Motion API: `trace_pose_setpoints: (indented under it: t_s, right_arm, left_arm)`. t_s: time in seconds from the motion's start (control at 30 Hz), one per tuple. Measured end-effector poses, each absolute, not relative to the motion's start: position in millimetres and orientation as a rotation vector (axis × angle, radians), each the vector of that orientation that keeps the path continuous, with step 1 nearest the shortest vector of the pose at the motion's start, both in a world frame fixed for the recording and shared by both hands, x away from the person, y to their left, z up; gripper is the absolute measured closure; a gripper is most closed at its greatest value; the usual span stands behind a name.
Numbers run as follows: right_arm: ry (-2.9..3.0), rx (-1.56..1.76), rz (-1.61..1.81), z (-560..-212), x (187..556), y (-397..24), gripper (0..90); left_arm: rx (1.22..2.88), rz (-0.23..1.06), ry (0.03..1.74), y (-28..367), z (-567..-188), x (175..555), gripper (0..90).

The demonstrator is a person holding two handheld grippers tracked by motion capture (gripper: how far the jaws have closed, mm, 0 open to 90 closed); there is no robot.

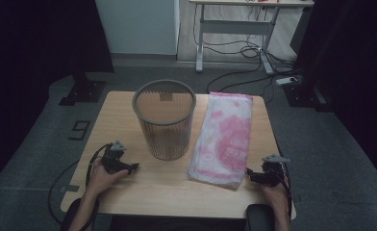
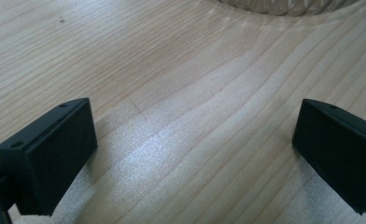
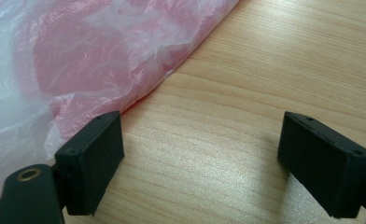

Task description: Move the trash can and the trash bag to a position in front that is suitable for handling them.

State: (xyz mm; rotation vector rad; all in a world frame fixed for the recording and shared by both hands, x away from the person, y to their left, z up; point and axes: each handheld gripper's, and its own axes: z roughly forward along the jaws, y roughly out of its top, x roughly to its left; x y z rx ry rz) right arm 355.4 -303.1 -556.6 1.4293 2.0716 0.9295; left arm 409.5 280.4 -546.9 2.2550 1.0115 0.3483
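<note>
A pale wooden surface (image 1: 129, 192) with rounded corners and fine straight grain carries everything. Largest on it is a flat, long packet of thin crinkly plastic (image 1: 223, 137), white with pink blotches, lying along the right side from the far edge almost to the near right corner. In the right gripper view its wrinkled, glossy film (image 3: 78, 60) shows translucent folds and a ragged edge resting on the wood.

Left of the packet, near the middle of the far edge, stands a round grey wastebasket (image 1: 165, 120), upright, tapering downward, its wall made of thin vertical ribs under a smooth rim. Through the open top only the ribbed inside wall and a small pale patch near the far rim show; whether that patch is a thing inside or part of the wall, I cannot tell.

Near the near left corner the left gripper (image 1: 129, 168) rests low over bare wood, its black blocky fingers (image 2: 50, 158) spread wide with nothing between them. Near the near right corner the right gripper (image 1: 250, 174) points at the packet's near corner; its fingers (image 3: 92, 158) also stand wide apart, one just beside the plastic edge, gripping nothing.
</note>
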Motion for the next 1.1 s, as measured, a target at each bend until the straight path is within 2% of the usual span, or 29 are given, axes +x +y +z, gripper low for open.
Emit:
trace_pose_setpoints:
  t_s: [0.83, 1.1]
  right_arm:
    - [2.074, 1.429, 0.931, -557, 356, -303, 13.4]
    - [2.111, 1.469, 0.939, -545, 361, -302, 13.4]
  left_arm:
    - [2.251, 0.354, 1.024, 279, -547, 411, 0.0]
    - [2.249, 0.355, 1.026, 279, -547, 412, 0.0]
